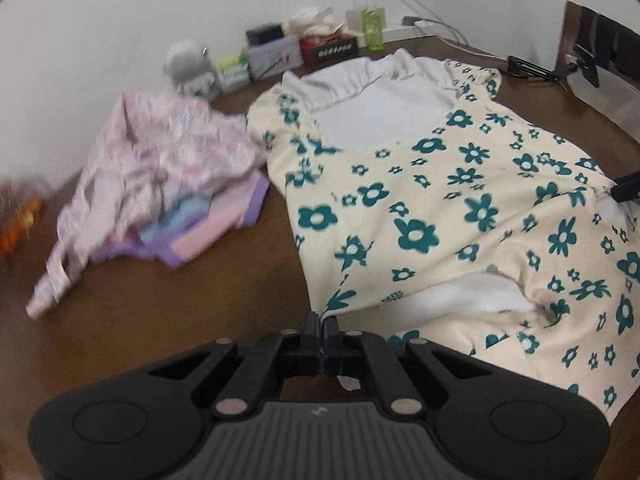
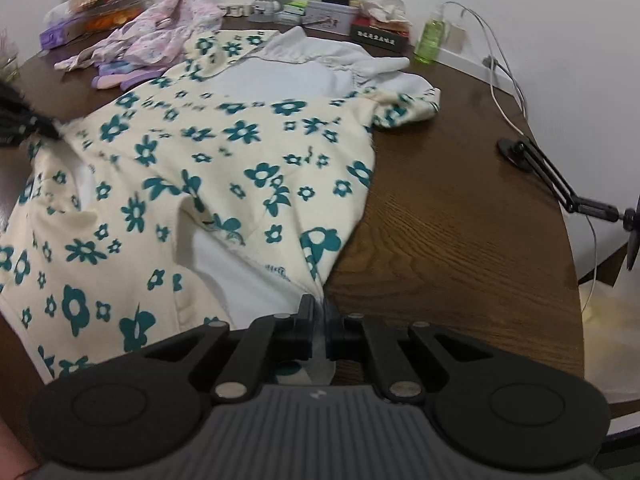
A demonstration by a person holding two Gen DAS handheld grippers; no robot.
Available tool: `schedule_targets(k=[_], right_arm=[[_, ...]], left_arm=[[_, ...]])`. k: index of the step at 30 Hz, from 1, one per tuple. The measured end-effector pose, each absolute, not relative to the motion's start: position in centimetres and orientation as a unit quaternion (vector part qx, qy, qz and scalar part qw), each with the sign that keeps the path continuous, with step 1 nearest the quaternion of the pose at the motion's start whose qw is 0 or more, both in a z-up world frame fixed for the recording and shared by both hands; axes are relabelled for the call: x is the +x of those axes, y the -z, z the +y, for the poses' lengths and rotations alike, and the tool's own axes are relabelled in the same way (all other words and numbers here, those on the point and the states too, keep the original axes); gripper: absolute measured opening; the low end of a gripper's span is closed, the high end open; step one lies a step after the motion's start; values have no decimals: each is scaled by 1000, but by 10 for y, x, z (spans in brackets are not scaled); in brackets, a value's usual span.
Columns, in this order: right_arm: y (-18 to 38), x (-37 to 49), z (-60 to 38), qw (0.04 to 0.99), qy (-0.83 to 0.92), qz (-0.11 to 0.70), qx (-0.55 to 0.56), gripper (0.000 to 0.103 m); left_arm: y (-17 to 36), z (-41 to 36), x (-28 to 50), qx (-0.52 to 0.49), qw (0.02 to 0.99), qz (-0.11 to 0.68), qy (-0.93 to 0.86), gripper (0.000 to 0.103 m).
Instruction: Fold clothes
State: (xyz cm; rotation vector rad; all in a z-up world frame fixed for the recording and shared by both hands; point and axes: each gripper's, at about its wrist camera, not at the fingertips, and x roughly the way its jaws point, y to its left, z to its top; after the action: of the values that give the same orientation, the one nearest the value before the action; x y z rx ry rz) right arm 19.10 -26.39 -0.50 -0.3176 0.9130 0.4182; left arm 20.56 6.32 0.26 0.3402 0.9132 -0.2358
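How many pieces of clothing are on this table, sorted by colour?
Cream garment with teal flowers: 1
Crumpled pink-and-white floral garment: 1
Folded pink and purple pieces beneath it: at least 2; the stack is blurred
Total: at least 4

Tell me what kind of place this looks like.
Probably a room at home: a brown wooden table against a white wall, holding a floral garment being folded, a pile of pink clothes, and household clutter like a green bottle.

The right tool (image 2: 319, 312) pinches the hem of the flowered dress (image 2: 224, 152) on the wooden table (image 2: 460, 220).
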Motion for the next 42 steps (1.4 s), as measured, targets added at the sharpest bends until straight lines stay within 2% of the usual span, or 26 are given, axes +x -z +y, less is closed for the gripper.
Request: schedule_targets(k=[2,4,5,6,7,8,10,12,14,16,21,24,25,28,29,30,32,37,39,41,42], right_arm=[[5,193,-266,867,-198,435,-142,5],[3,193,-269,869,-201,434,-123,8],[2,192,-272,871,-203,433,-113,17],[-3,189,-275,875,-203,428,-103,30],[-7,186,-279,878,-204,423,-94,37],[-13,179,-283,882,-210,413,-87,40],[-23,168,-287,886,-220,399,-82,41],[-32,156,-289,887,-229,392,-79,50],[-33,149,-291,886,-225,399,-75,56],[-28,144,-296,882,-221,413,-56,56],[-11,136,-306,872,-220,438,8,56],[-4,129,-305,870,-223,438,31,56],[-1,127,-305,869,-226,437,42,56],[5,128,-302,869,-231,432,62,45],[7,130,-301,869,-232,432,67,38],[9,131,-300,868,-233,433,70,26],[11,132,-298,868,-233,434,66,17],[8,127,-298,872,-231,429,50,18],[5,128,-305,874,-226,426,52,35],[3,127,-309,877,-222,422,55,39],[2,129,-312,878,-222,420,60,39]], left_arm=[[3,65,207,154,877,441,117,3],[0,67,206,144,880,437,119,13],[-3,69,205,135,883,434,121,17],[-8,73,202,126,886,428,123,27],[-13,77,199,117,890,422,125,34],[-18,80,195,112,893,416,130,35],[-31,82,183,104,897,402,151,37],[-41,77,171,102,892,393,196,39],[-40,65,164,117,880,395,237,45],[-36,50,160,138,864,398,274,46],[-13,22,164,202,826,422,313,44],[-4,25,169,189,814,442,327,7],[-3,27,169,181,813,446,327,5],[-6,34,160,192,826,436,302,4],[-7,38,157,187,830,435,294,4],[-8,41,154,183,835,434,285,4],[-11,50,149,170,844,431,272,4],[-17,71,136,132,859,431,244,4],[-16,75,133,126,859,437,236,4],[-14,78,135,114,859,443,229,6],[-16,79,136,105,860,444,228,13]])
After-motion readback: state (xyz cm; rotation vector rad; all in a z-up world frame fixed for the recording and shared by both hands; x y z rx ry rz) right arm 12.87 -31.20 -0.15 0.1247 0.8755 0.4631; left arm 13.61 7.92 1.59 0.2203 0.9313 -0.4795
